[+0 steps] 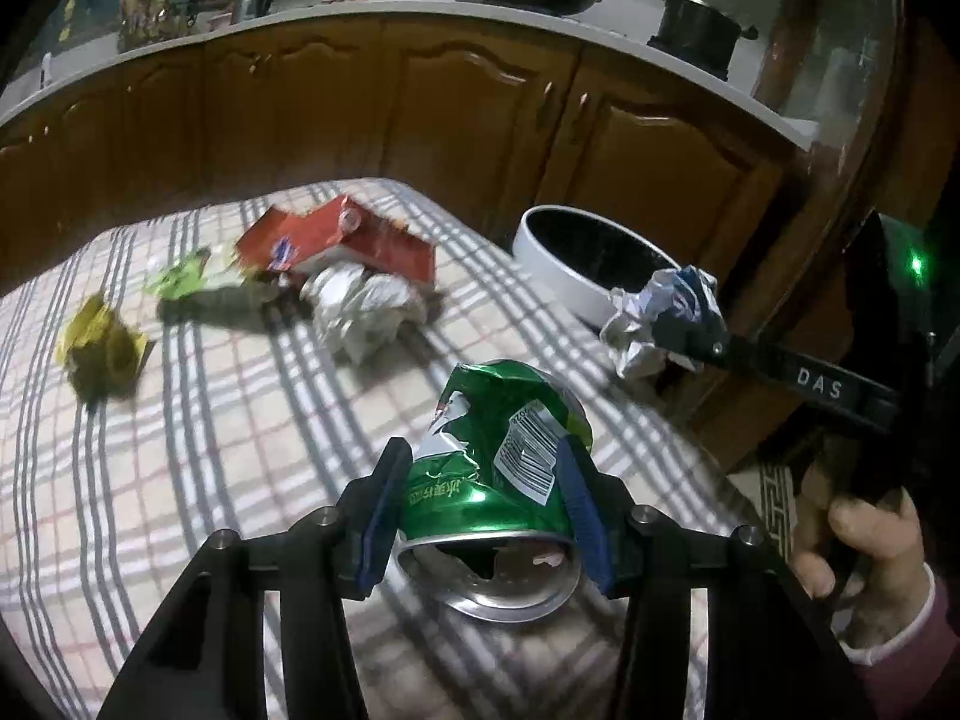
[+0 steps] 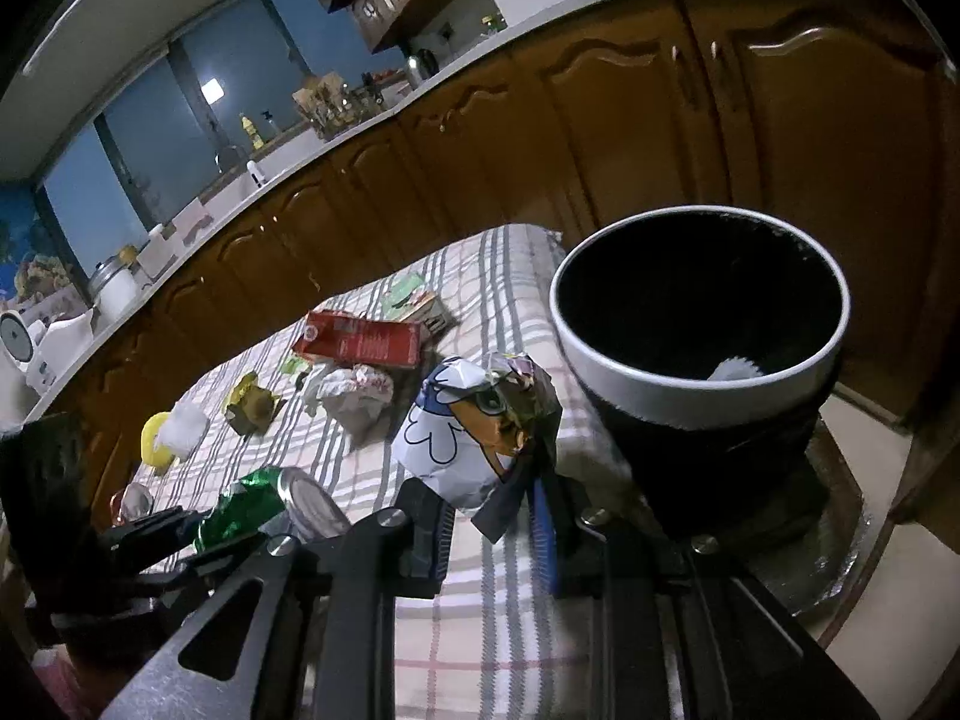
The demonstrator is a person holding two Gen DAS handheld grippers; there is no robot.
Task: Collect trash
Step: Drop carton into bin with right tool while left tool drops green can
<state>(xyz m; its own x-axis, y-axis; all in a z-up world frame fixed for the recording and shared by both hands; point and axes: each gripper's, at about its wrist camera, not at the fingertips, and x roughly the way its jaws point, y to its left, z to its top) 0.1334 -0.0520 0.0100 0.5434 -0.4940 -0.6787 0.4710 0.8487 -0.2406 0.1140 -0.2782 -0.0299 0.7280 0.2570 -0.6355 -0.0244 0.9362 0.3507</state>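
My left gripper (image 1: 483,474) is shut on a crushed green can (image 1: 498,456) and holds it over the plaid tablecloth (image 1: 240,420); the can also shows in the right wrist view (image 2: 264,507). My right gripper (image 2: 489,510) is shut on a crumpled printed paper ball (image 2: 474,426), which also shows in the left wrist view (image 1: 654,315), close to the left of the white-rimmed black bin (image 2: 702,312). More trash lies on the table: a flattened red carton (image 1: 342,237), crumpled white paper (image 1: 366,309), a green wrapper (image 1: 180,276) and a yellow wrapper (image 1: 99,348).
The bin (image 1: 576,258) stands off the table's right edge, with a white scrap inside (image 2: 735,369). Wooden kitchen cabinets (image 1: 360,114) run behind the table. A yellow and white item (image 2: 171,435) lies near the table's far-left side. My hand (image 1: 858,552) holds the right gripper handle.
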